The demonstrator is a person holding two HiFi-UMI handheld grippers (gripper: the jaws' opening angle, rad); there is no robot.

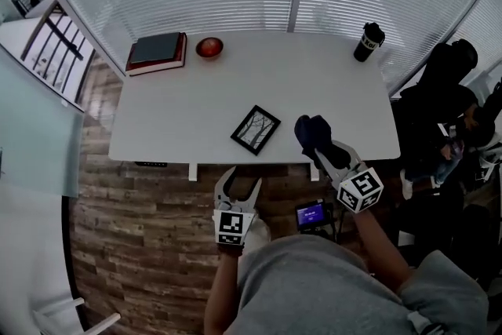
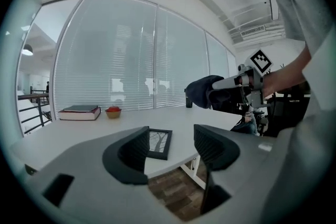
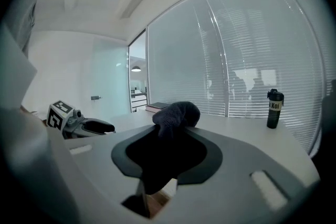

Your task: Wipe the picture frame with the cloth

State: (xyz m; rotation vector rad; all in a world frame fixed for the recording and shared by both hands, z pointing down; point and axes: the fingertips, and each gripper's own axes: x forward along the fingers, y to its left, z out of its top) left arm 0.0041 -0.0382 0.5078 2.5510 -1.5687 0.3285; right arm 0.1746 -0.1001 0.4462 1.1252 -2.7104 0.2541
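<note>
A black picture frame (image 1: 256,129) with a tree print lies flat near the front edge of the white table (image 1: 180,114); the left gripper view has the frame (image 2: 157,143) just beyond the jaws. My left gripper (image 1: 240,178) hovers off the table's front edge, short of the frame, open with nothing between its jaws (image 2: 170,147). My right gripper (image 1: 328,151) is over the front edge to the right of the frame, shut on a bunched dark cloth (image 1: 312,131). That cloth (image 3: 177,114) bulges out past the jaws (image 3: 167,139).
A red-edged book (image 1: 157,51) and a red bowl (image 1: 209,48) sit at the table's back left. A black bottle (image 1: 369,41) stands at the back right. A small lit screen (image 1: 314,214) sits below the table edge. Dark chairs and bags (image 1: 447,90) crowd the right side.
</note>
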